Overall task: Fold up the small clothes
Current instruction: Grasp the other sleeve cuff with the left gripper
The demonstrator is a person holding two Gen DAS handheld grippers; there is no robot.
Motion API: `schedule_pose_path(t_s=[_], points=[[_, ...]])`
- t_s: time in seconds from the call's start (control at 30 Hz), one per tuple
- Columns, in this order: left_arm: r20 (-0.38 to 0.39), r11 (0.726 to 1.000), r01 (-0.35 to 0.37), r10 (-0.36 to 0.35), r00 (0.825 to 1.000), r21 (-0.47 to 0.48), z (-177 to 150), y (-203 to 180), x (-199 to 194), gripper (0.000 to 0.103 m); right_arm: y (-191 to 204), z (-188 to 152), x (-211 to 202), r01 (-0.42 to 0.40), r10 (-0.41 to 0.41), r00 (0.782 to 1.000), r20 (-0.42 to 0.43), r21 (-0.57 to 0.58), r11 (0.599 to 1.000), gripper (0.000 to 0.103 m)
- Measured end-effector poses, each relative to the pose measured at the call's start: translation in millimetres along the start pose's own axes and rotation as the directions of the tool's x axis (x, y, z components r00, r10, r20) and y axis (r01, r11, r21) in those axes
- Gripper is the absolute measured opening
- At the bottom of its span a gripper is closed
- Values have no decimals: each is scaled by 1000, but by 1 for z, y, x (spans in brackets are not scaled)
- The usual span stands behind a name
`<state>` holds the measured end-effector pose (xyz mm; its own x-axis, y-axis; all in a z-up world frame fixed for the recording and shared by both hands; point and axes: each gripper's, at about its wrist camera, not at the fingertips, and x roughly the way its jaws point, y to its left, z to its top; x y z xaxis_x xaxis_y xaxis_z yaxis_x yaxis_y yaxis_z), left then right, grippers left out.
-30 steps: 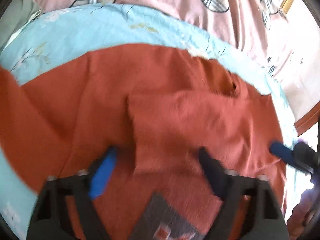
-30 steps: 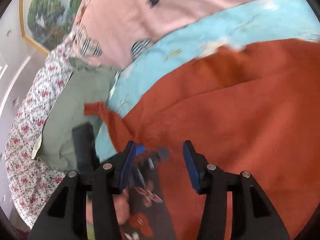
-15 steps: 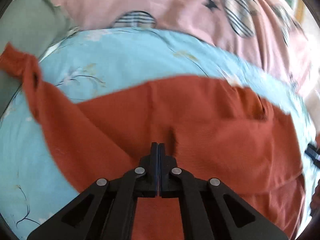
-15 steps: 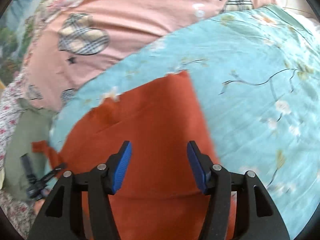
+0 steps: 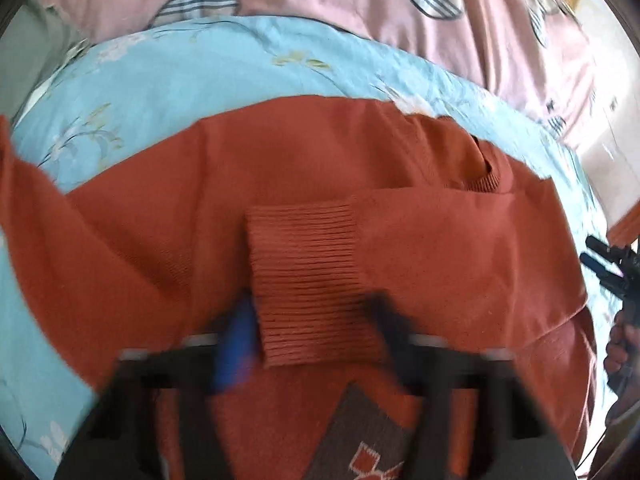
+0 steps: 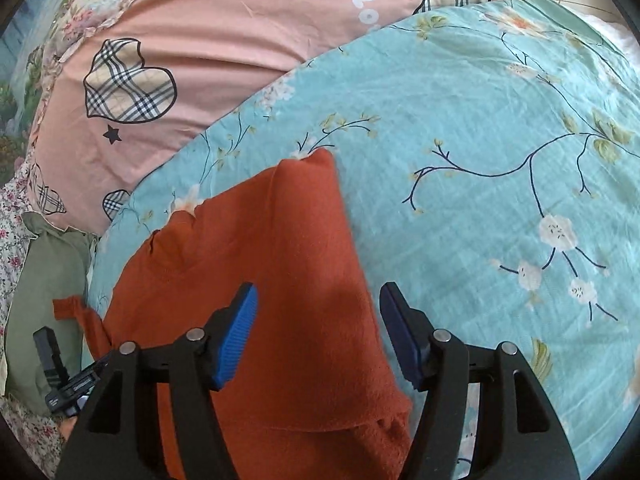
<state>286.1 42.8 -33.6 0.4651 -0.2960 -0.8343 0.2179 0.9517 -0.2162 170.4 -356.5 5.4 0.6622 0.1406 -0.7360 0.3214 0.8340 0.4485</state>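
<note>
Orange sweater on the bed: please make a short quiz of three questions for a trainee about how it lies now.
1. True or false: the ribbed cuff of the folded sleeve lies on the body of the orange sweater.
2. What does the sweater lie on? A. a wooden table; B. a light blue floral sheet; C. a tiled floor.
3. Fill in: the pink cover beyond the sheet is printed with black stars and plaid ____.

Key: 1 true; 2 B; 3 hearts.
</note>
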Motion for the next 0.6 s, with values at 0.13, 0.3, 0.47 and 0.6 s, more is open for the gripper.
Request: schedule_pose_path(t_s=[0.13, 0.3, 0.47, 0.6], points=[[72, 999, -5, 8, 997, -47, 5, 11, -12, 3, -5, 2, -6, 0, -1, 1000, 19, 22, 1000, 65], [69, 989, -20, 31, 997, -147, 1, 45, -13, 3, -6, 9, -4, 15, -16, 1000, 13, 13, 1000, 65], [83, 996, -20, 27, 996, -87, 0, 28, -22, 3, 6, 10, 26, 24, -27, 998, -59, -50, 998, 65], [78, 997, -14, 20, 997, -77, 3, 23, -23, 3, 9, 3, 54, 26, -39, 988, -148, -93, 995, 12]])
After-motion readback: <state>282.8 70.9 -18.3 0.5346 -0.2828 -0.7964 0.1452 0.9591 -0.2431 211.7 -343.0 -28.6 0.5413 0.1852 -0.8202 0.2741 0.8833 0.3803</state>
